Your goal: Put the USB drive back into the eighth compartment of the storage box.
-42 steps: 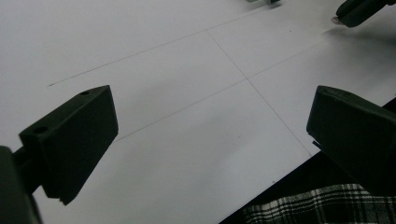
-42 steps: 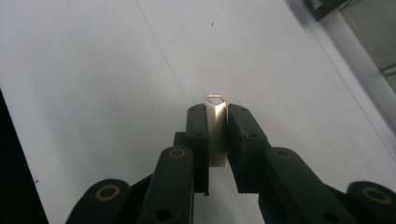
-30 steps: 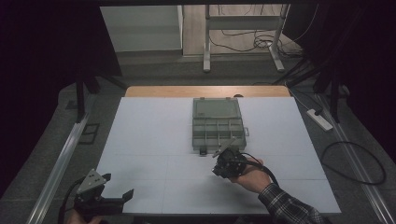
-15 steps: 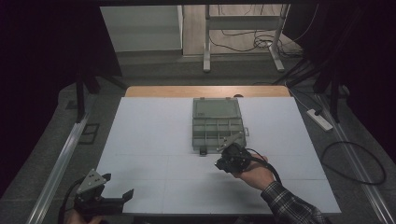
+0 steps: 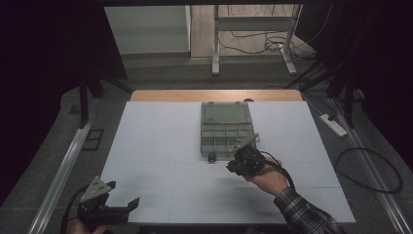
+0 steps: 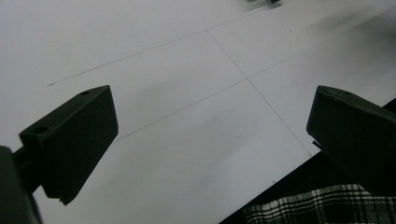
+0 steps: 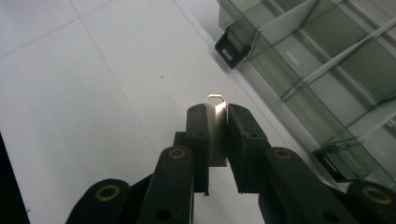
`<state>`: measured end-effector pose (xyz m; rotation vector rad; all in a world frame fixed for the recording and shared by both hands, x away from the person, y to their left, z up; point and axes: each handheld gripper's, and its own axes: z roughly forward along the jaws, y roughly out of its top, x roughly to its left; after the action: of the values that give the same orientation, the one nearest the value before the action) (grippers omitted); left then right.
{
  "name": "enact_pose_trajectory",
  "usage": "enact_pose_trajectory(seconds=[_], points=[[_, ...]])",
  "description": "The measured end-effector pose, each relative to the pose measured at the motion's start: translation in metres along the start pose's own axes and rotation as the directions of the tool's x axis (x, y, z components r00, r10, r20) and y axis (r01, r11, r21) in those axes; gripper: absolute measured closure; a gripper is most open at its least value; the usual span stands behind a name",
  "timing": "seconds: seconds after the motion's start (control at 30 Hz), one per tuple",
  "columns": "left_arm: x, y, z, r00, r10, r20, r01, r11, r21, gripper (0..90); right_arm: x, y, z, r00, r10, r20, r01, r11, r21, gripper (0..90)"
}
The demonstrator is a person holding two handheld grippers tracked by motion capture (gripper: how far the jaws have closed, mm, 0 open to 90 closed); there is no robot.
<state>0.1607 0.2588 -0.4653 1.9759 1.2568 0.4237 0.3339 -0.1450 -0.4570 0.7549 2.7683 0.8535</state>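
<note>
A clear plastic compartment box point(image 5: 227, 133) lies open in the middle of the white table, its lid folded back to the far side. My right gripper point(image 5: 237, 165) hovers at the box's near right corner, shut on a small flat silver metal piece point(image 7: 215, 122) with a looped end that sticks out past the jaw tips. In the right gripper view the box's dividers point(image 7: 322, 65) and black latches point(image 7: 229, 45) lie just ahead and to the right. My left gripper point(image 5: 122, 195) is low at the table's near left edge, open with nothing between its fingers point(image 6: 70, 140).
The white table point(image 5: 160, 146) has a wooden strip along its far edge. A power strip point(image 5: 333, 124) and cables lie on the floor to the right. A metal rail point(image 5: 63, 165) runs along the left side. A plaid sleeve point(image 5: 302, 214) comes in at bottom right.
My right gripper has moved slightly right and forward along the box's near edge, still holding the metal piece. The left gripper has stayed put.
</note>
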Motion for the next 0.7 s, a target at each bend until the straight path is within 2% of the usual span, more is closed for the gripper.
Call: enact_pose_trajectory(seconds=[0.7], points=[[0.000, 0.000, 0.000, 1.0000, -0.003, -0.002, 0.003, 1.0000, 0.004, 2.4, -0.025, 0.002, -0.007, 0.9971, 0.053, 0.055, -0.051, 0.998, -0.043, 78.4]])
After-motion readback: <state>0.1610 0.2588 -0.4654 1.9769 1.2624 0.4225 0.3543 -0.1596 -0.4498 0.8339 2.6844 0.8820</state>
